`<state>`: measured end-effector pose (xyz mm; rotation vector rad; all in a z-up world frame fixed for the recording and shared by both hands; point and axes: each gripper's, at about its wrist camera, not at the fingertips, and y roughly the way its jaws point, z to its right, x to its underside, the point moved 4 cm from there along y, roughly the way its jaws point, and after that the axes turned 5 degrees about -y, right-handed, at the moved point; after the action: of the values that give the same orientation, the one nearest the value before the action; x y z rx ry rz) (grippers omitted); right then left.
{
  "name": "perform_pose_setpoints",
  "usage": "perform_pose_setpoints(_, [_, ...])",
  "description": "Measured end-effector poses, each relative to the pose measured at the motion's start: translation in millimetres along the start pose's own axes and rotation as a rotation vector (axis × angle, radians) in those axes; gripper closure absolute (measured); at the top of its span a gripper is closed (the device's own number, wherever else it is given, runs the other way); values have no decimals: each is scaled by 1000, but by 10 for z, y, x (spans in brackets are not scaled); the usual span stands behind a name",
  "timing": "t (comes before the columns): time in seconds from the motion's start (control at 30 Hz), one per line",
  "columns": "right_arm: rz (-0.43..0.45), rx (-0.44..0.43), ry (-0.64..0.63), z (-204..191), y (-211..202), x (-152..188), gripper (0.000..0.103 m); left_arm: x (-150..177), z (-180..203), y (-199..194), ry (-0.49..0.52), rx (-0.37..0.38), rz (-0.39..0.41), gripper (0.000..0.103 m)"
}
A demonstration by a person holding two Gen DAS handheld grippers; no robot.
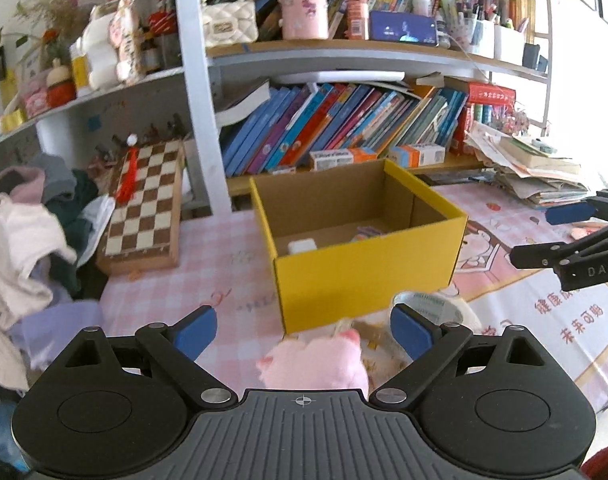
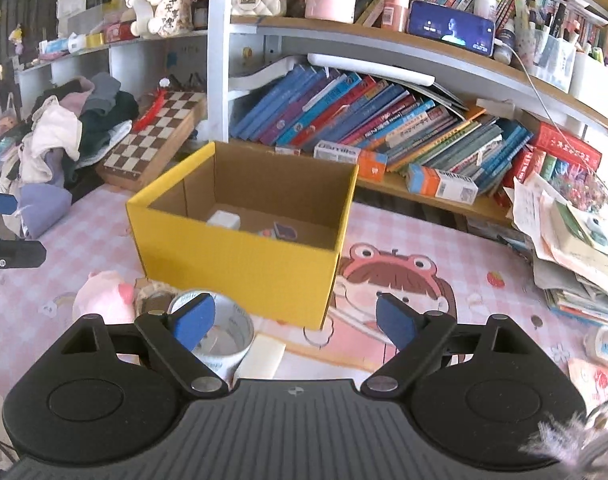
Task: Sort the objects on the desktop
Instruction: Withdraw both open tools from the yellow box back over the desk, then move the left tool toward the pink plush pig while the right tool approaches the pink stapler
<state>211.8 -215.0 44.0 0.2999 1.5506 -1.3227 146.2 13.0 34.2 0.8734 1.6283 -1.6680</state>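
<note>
**Desk sort: partly done, most items still out**

Yellow box, ahead of both jaws: holds a white block and a small card. Still on the tabletop: pink plush between the spread left gripper jaws; tape roll at the right gripper left jaw, also spread, empty.

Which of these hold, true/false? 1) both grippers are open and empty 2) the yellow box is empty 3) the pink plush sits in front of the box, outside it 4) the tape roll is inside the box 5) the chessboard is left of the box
1) The left gripper and right gripper are open and empty: true.
2) The yellow box is empty: false; a small white item and other small pieces lie inside.
3) The pink plush sits in front of the box, outside it: true.
4) The tape roll is inside the box: false; it stands on the mat in front.
5) The chessboard is left of the box: true.
</note>
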Motion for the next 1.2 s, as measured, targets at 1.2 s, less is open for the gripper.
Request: perform_pose_setpoints(1.2, [-198,30,-7,-916,14,797,3,830,-44,-66,-13,10,-154,7])
